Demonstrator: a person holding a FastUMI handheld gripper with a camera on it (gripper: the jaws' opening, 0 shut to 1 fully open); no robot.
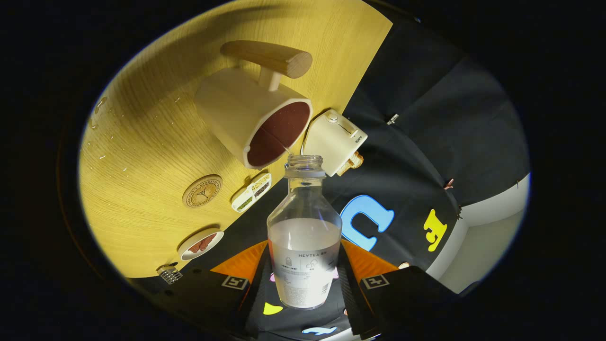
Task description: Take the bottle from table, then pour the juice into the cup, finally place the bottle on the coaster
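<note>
A clear bottle (304,237), uncapped and about half full of pale cloudy juice, sits between my fingers, and my gripper (304,277) is shut on its lower body. The whole view is tilted, so the bottle is tipped. Its mouth is right at the rim of a cream cup (246,118) with a wooden handle and a brown inside. A thin stream runs from the mouth into the cup. The round wooden coaster (202,191) lies on the yellow wooden table (142,142), beside the cup and beyond my left finger.
A cream toaster-like appliance (334,139) stands just behind the cup at the table's edge. A small white tray (251,192) lies beside the coaster. A small dish (201,244) and a little metal rack (169,273) sit nearer my left finger. Droplets dot the table.
</note>
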